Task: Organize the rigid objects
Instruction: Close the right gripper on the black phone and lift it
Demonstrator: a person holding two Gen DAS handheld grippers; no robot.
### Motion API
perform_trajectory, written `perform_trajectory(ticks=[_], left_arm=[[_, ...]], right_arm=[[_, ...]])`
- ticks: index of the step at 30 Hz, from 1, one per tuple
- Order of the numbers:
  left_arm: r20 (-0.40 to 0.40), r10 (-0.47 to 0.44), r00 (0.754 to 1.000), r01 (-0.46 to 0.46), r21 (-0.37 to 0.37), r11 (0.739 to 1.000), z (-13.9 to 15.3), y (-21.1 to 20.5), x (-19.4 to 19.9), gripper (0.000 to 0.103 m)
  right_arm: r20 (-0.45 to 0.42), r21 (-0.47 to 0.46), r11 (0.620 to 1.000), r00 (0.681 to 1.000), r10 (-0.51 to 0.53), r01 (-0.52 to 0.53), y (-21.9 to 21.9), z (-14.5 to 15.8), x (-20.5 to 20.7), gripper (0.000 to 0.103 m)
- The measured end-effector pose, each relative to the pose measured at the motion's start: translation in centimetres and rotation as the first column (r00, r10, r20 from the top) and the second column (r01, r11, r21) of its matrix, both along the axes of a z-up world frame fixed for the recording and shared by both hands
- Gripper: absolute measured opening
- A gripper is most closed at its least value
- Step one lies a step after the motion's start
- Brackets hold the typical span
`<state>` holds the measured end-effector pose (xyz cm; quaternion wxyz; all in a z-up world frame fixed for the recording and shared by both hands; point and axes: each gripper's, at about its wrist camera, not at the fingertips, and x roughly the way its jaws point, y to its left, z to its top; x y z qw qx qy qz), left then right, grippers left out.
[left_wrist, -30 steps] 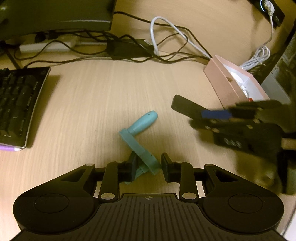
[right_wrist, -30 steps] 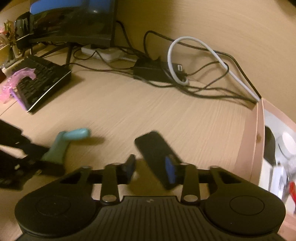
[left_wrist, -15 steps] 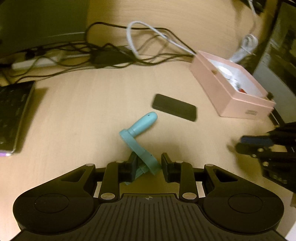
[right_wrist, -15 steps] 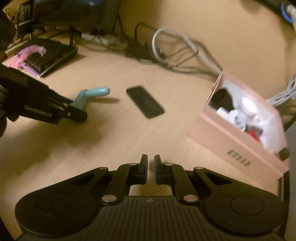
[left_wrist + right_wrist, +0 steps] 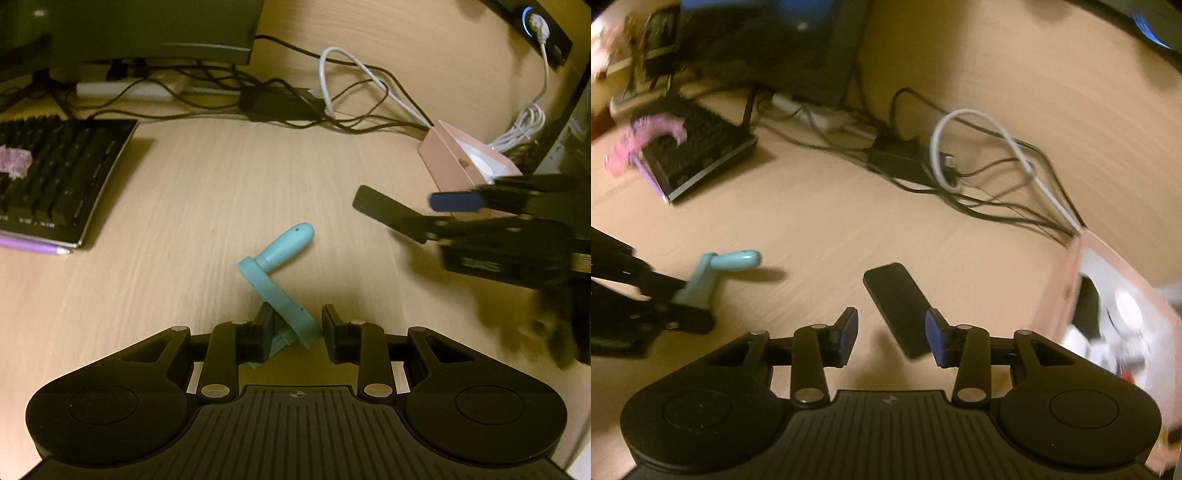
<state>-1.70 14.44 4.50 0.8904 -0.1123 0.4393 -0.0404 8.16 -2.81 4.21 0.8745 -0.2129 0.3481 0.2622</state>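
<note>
A teal crank handle [image 5: 280,273] lies on the wooden desk, its lower end between the fingers of my left gripper [image 5: 297,328], which is shut on it. It also shows in the right wrist view [image 5: 716,273]. A flat black slab [image 5: 899,306] lies on the desk to its right; it also shows in the left wrist view [image 5: 384,210]. My right gripper [image 5: 891,334] is open, its blue pads either side of the slab's near end, not touching it. A pink box [image 5: 1071,295] with small items stands at the right.
A black keyboard [image 5: 55,177] with a purple pen [image 5: 33,245] sits at the left. A monitor base [image 5: 147,33], power strip [image 5: 129,88] and tangled cables [image 5: 351,92] run along the back. The pink box also shows in the left wrist view [image 5: 450,158].
My right gripper came back from near the box, opened, and now straddles the black slab. The left gripper kept its hold on the teal handle and swung back left.
</note>
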Motion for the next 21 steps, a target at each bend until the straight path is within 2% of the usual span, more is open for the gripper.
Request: perform_trajectory(ticks=[2, 4, 9, 14, 16, 19, 21], left_arm=[[-0.001, 0.01, 1.0, -0.01, -0.007, 1.0, 0.0, 0.1, -0.1, 0.032], [0.007, 0.017, 1.0, -0.017, -0.009, 1.0, 0.1, 0.2, -0.2, 0.032], [0.006, 0.008, 1.0, -0.007, -0.045, 0.999, 1.0, 0.3, 0.0, 0.032], [-0.009, 0.013, 1.0, -0.013, 0.001, 1.0, 1.4, -0.2, 1.1, 0.033], [-0.031, 0.021, 0.999, -0.02, 0.024, 0.999, 1.1, -0.5, 1.8, 0.034], [-0.06, 0.019, 0.998, -0.015, 0.06, 0.998, 0.8, -1.0, 2.5, 0.034], [-0.077, 0.009, 0.997, -0.003, 0.089, 0.996, 0.5, -1.5, 2.9, 0.035]], right_arm=[[0.019, -0.048, 0.999, 1.0, 0.015, -0.014, 0.8, -0.8, 1.1, 0.04], [0.024, -0.046, 0.999, 1.0, 0.014, -0.013, 0.9, -1.1, 2.3, 0.04], [-0.079, 0.075, 0.997, 0.997, -0.024, 0.03, 0.1, -1.7, 5.6, 0.045], [-0.222, 0.196, 0.978, 0.975, -0.029, 0.074, -1.3, -2.3, 6.4, 0.049], [-0.223, 0.209, 0.977, 0.975, 0.004, 0.044, -1.3, -2.3, 5.3, 0.049], [-0.167, 0.143, 0.99, 0.986, 0.024, 0.0, -0.3, -2.4, 3.7, 0.044], [-0.161, 0.124, 0.992, 0.987, 0.018, 0.002, 0.0, -2.2, 3.3, 0.041]])
